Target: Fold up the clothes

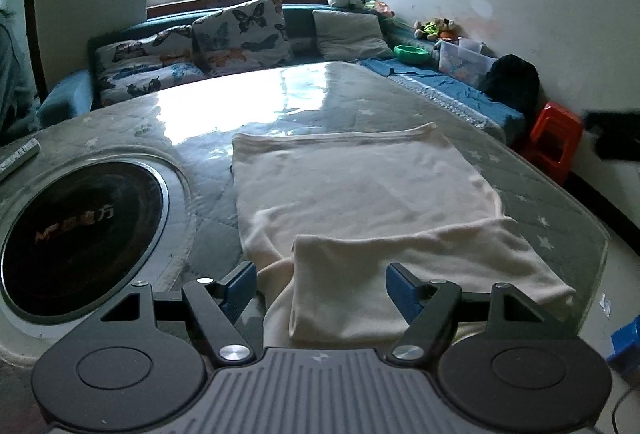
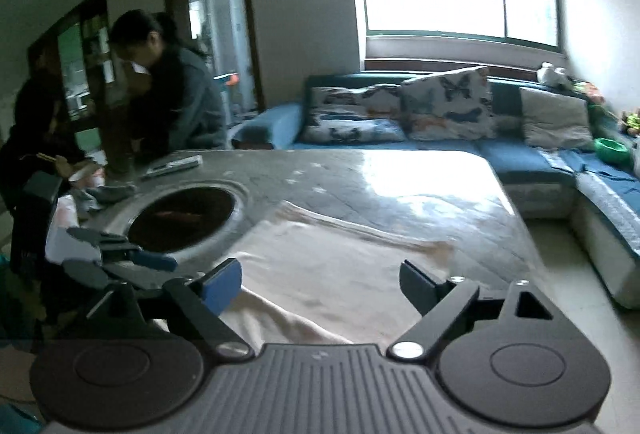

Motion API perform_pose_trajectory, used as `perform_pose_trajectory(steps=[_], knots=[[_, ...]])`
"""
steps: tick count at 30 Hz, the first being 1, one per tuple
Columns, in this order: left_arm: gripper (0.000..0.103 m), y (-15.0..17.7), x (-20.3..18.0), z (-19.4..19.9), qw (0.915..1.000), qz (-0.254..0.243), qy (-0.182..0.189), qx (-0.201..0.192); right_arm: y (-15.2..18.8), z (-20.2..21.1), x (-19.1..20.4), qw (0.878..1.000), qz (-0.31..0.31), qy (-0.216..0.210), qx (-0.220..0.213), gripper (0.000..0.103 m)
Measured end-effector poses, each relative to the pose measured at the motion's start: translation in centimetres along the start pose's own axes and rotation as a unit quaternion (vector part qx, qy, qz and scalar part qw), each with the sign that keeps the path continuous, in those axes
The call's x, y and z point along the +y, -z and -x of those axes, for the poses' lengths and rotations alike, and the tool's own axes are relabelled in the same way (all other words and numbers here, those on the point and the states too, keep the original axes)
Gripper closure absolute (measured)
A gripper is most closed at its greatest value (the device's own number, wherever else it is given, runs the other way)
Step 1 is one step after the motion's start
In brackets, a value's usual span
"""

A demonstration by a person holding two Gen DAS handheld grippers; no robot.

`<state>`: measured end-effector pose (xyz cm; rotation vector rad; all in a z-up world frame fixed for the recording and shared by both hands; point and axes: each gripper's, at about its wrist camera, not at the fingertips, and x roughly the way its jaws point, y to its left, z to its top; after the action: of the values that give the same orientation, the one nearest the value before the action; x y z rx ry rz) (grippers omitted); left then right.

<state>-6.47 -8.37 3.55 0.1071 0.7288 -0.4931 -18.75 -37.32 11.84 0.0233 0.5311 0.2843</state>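
Note:
A cream garment (image 1: pixel 360 186) lies flat on the glass-topped table (image 1: pixel 304 94), with a folded part (image 1: pixel 420 274) doubled over its near end. My left gripper (image 1: pixel 320 288) hovers open just above that near fold, nothing between its blue pads. In the right wrist view the same garment (image 2: pixel 328 266) spreads ahead, somewhat blurred. My right gripper (image 2: pixel 320 286) is open over its near edge and holds nothing. The left gripper (image 2: pixel 120 254) shows at the left of that view, beside the garment.
A round black cooktop (image 1: pixel 80 234) is set into the table at the left, with a remote (image 1: pixel 18 156) beyond it. A blue sofa with butterfly cushions (image 1: pixel 240 34) runs behind. A red stool (image 1: pixel 554 142) stands at the right. Two people (image 2: pixel 168 82) are at the table's far left.

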Motion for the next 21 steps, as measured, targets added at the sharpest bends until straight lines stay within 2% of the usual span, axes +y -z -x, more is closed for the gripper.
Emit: perform_pose_trajectory(steps=[1,5,14,16,19,21], knots=[[0.029,0.0,0.0,-0.3,1.0,0.001,0.0,0.003,0.4,0.3,-0.3,1.0,-0.002,0.004,-0.003,0.0],[0.032,0.5,-0.1,-0.8,0.9998,-0.008,-0.002,0.018,2.4,0.8,-1.0,1.0,-0.011,0.024,-0.016,0.0],[0.054,1.2,0.5,-0.5,0.9995,0.0,-0.01,0.03,5.0,-3.4,-1.9,0.998,-0.045,0.032,0.014,0.0],[0.064,1.4,0.5,-0.5,0.9994,0.002,-0.013,0.032,5.3,-4.1,-1.9,0.998,-0.052,0.034,0.018,0.0],[0.072,1.5,0.6,-0.3,0.9992,0.004,-0.018,0.035,5.7,-5.1,-1.9,0.997,-0.055,0.039,0.022,0.0],[0.074,1.5,0.3,0.1,0.9993,0.001,-0.027,0.027,5.9,-5.7,-1.9,0.997,-0.052,0.046,0.025,0.0]])
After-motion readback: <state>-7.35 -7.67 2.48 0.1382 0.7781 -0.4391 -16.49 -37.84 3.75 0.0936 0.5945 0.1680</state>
